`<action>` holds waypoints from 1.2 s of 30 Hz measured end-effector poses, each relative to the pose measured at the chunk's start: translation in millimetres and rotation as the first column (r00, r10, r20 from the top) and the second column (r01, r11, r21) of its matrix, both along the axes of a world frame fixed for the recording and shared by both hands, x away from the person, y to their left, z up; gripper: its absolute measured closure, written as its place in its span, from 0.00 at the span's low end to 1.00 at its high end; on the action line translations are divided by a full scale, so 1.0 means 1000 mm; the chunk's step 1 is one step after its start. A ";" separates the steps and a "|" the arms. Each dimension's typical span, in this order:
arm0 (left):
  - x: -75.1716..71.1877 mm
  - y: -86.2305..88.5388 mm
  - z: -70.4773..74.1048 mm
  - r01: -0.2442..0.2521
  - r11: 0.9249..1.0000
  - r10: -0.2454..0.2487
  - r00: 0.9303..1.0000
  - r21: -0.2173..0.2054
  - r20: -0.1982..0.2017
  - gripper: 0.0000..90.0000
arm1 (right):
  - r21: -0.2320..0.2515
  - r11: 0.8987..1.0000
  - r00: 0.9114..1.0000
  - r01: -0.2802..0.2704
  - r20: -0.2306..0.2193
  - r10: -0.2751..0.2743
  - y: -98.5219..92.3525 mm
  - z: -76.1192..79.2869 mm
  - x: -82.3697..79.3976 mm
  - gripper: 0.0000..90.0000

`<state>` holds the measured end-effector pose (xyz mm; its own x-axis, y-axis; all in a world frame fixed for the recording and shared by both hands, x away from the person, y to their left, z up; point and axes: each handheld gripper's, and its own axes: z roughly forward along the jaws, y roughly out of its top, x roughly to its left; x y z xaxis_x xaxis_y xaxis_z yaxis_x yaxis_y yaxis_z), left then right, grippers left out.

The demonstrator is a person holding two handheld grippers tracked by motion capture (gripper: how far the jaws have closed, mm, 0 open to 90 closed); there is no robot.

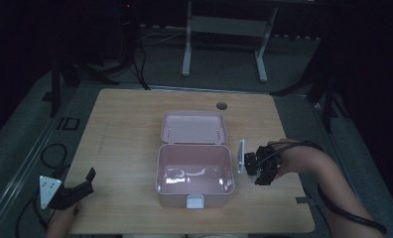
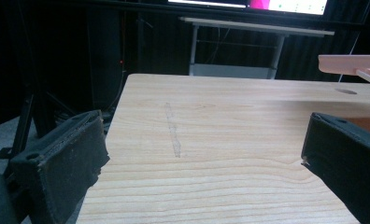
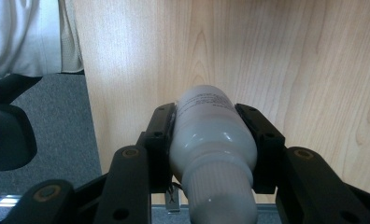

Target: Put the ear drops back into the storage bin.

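A pink box [image 1: 194,173] sits open near the middle of the wooden worktop [image 1: 120,134], its lid [image 1: 193,127] laid back flat behind it toward the far edge. The inside of the box reflects some light, and a small pale latch tab sticks out at its front wall.

The right gripper [image 1: 262,166] is held just beside the right wall of the box, above the worktop, with the person's right hand [image 1: 289,157] wrapped around it and a black cable trailing back along the forearm. In the right gripper view its jaws are closed partway on a white bottle [image 3: 211,140], one pad pressed against each side of the body. The bottle lies along the jaws with its ribbed cap end toward the camera and its rounded base pointing away; faint printed text runs across its far end. Under it lie the wood grain and the edge of the worktop, with grey floor beyond.

The left gripper [image 1: 75,191] rests at the near left corner of the worktop, well apart from the box. In the left gripper view its jaws stand wide apart with nothing between them but bare wood, and the edge of the pink lid [image 2: 351,65] shows at far right.
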<state>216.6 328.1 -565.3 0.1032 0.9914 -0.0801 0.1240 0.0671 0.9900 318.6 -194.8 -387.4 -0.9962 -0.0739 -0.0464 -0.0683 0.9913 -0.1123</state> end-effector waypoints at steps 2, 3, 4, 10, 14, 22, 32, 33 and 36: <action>0.000 0.000 0.000 0.000 1.000 0.000 1.000 0.000 0.000 0.00 | 0.001 1.000 1.000 -0.001 0.001 0.001 0.002 0.001 0.000 0.66; 0.000 0.000 0.000 0.000 1.000 0.000 1.000 0.000 0.000 0.00 | -0.002 1.000 1.000 -0.007 0.002 0.007 0.003 0.003 0.000 0.66; 0.000 0.000 0.000 0.000 1.000 0.000 1.000 0.000 -0.001 0.00 | 0.002 1.000 1.000 -0.009 0.002 0.009 0.004 0.004 0.000 0.66; 0.000 0.000 0.000 0.001 1.000 -0.001 1.000 -0.001 -0.001 0.00 | 0.030 0.999 1.000 -0.016 -0.005 0.016 0.012 0.011 0.000 0.66; 0.000 0.000 0.000 0.001 1.000 -0.001 1.000 -0.001 0.000 0.00 | 0.028 0.999 0.999 -0.033 -0.001 0.033 0.021 0.015 0.000 0.66; 0.000 0.000 0.000 0.002 1.000 -0.002 1.000 -0.001 -0.001 0.00 | 0.039 0.998 0.999 -0.054 0.007 0.054 0.039 0.027 0.000 0.66; 0.000 0.000 0.000 0.002 1.000 -0.002 1.000 -0.003 -0.002 0.00 | 0.040 0.996 0.996 -0.085 -0.001 0.085 0.063 0.024 0.001 0.66; 0.000 0.000 0.000 0.002 1.000 -0.002 1.000 -0.003 -0.002 0.00 | 0.039 0.995 0.996 -0.089 -0.005 0.090 0.066 0.024 0.001 0.66; 0.000 0.000 0.000 0.003 1.000 -0.003 1.000 -0.004 -0.002 0.00 | 0.040 0.994 0.995 -0.102 -0.005 0.103 0.075 0.022 0.001 0.66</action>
<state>216.6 328.5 -565.3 0.1061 0.9908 -0.0845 0.1265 0.0708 0.9894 319.3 -119.7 -365.0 -0.9838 -0.1738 -0.0445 -0.1703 0.9827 -0.0721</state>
